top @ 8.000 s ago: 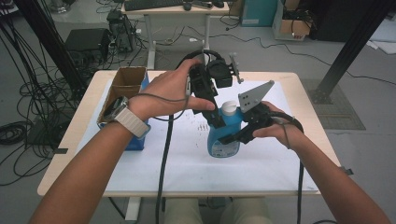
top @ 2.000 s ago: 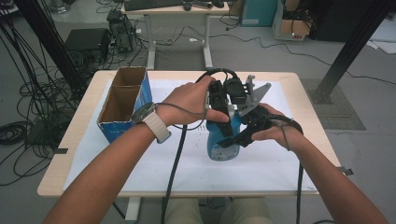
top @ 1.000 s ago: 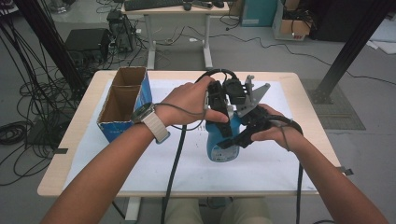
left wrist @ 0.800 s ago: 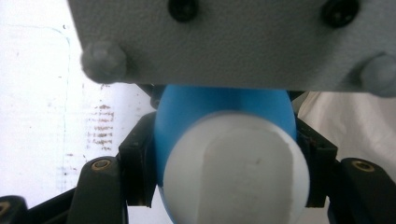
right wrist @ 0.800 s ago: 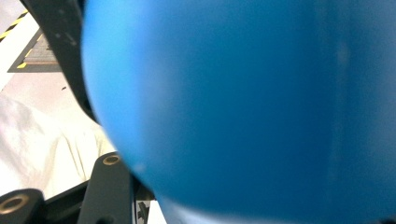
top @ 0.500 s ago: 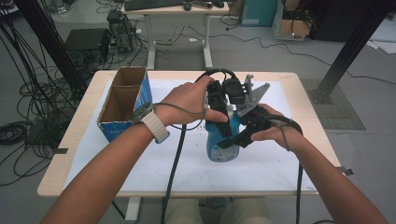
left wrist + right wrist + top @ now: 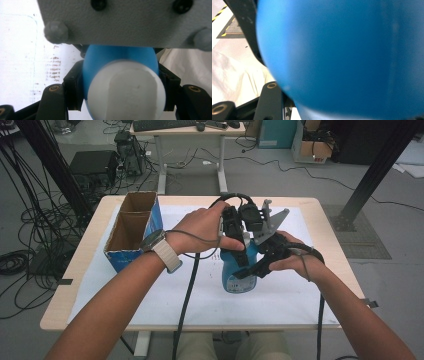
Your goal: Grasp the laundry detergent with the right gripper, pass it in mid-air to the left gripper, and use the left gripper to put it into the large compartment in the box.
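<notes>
Blue bottle (image 7: 239,272) upright near the table (image 7: 90,250) centre, on white paper (image 7: 150,295). My right gripper (image 7: 252,269) grasps its body; my left gripper (image 7: 242,251) clenches its white cap (image 7: 126,92) from above. Far left: a cardboard box (image 7: 131,227).

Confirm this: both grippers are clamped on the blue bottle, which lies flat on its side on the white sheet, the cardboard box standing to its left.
One thing is wrong: the blue bottle stands upright on the white sheet, as the high view shows. The left gripper clamps its white cap, the right gripper its body. The cardboard box does stand to its left.
</notes>
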{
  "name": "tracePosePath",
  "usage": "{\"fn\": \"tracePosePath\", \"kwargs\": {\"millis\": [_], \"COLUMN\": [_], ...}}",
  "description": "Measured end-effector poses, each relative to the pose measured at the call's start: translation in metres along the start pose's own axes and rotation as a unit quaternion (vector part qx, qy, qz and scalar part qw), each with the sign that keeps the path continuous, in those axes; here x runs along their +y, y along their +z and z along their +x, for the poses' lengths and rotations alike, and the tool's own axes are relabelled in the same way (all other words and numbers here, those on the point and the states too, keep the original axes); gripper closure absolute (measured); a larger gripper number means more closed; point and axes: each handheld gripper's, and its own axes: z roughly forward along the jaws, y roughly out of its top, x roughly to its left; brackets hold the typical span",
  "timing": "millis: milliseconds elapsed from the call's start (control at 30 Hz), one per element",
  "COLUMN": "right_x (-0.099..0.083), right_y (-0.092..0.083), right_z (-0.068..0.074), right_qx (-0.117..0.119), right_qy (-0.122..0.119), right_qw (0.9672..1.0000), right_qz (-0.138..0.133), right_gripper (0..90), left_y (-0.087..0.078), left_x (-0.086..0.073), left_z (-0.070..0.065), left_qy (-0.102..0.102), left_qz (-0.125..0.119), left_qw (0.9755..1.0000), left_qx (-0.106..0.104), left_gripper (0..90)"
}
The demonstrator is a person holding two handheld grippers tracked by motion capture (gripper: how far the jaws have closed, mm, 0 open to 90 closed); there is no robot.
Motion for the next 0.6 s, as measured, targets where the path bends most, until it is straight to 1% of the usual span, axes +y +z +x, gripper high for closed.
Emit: {"fn": "tracePosePath", "kwargs": {"millis": [367,600], "right_x": [-0.0001,-0.0005], "right_y": [0.0002,-0.0002], "right_z": [-0.0007,-0.0005], "right_qx": [0.0,0.0], "right_qy": [-0.001,-0.001], "right_qw": [1.0,1.0], "right_qz": [0.002,0.003], "right_gripper": [43.5,43.4], "left_y": [-0.0001,0.0008], "left_x": [0.0,0.0002], "left_z": [0.0006,0.0005], "left_qy": [0.0,-0.001], "left_qz": [0.005,0.0], "left_qw": [1.0,1.0], "left_qx": [-0.002,-0.002], "left_gripper": [37.6,37.5]}}
